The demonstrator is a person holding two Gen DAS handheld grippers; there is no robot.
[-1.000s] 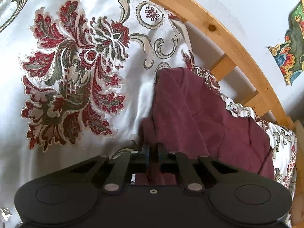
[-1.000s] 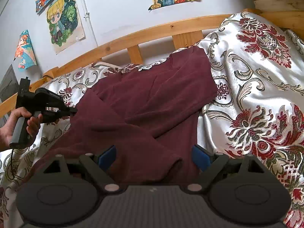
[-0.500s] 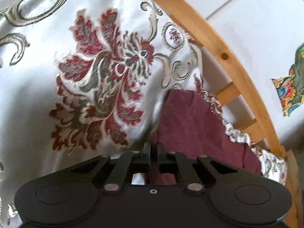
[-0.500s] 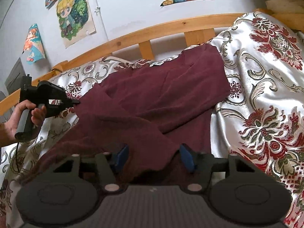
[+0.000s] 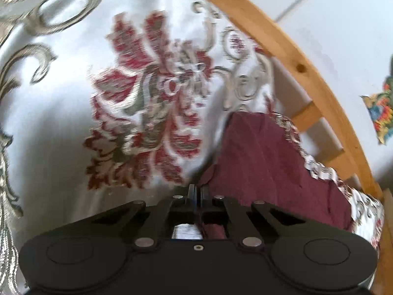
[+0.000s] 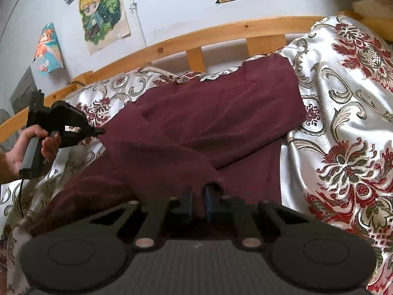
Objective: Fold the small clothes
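While both tongs pinch the maroon garment (image 6: 208,120), it lies spread on the bed.

With our left tongs (image 5: 197,191) drawn together until only a slit shows between the fingers, we grip a corner of the garment's edge, and the cloth runs off ahead and to the right of them over the floral bedspread (image 5: 73,123). Our right tongs (image 6: 198,198) are nearly closed too, their blue-padded fingers (image 6: 210,196) nipping a raised fold at the near edge of the cloth. From there we see the garment stretching ahead toward the wooden bed rail (image 6: 221,34), with the left tongs (image 6: 99,131) far to the left, pinching its corner, held in our left hand (image 6: 29,145).
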